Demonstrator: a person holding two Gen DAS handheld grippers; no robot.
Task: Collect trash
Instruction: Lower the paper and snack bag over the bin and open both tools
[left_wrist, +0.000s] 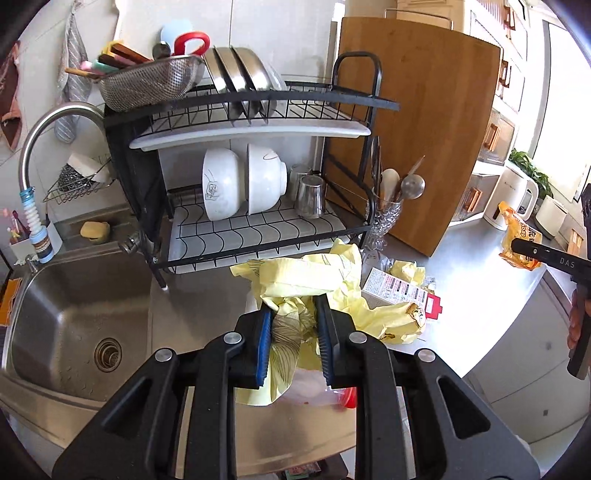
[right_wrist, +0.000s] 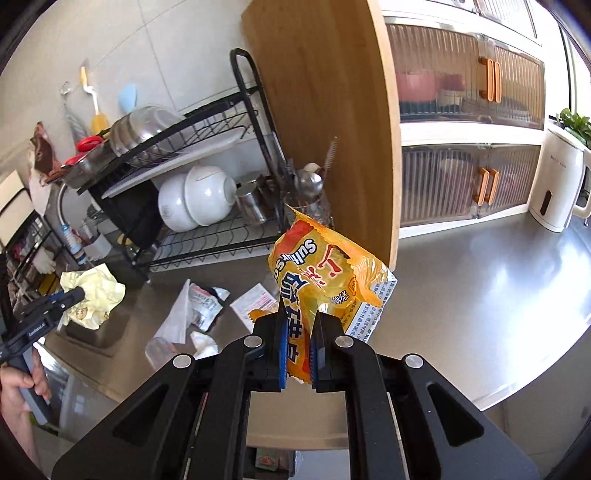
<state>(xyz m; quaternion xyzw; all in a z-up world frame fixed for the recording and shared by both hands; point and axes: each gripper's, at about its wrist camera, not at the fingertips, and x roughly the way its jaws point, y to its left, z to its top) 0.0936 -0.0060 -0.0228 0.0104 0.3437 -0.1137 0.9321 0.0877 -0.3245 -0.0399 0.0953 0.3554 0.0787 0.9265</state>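
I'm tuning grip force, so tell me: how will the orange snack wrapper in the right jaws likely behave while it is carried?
The orange snack wrapper looks thin and creased, so probably floppy and very light. Its glossy film may slip, though the right gripper pinches it near one end. The free end stands above the jaws, so it may flap.

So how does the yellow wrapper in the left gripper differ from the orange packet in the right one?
The yellow wrapper is pale, crumpled paper; the orange packet is glossy with bold printed lettering. The wrapper bunches loosely, while the packet stands fairly flat and upright. Both are clamped: left gripper, right gripper.
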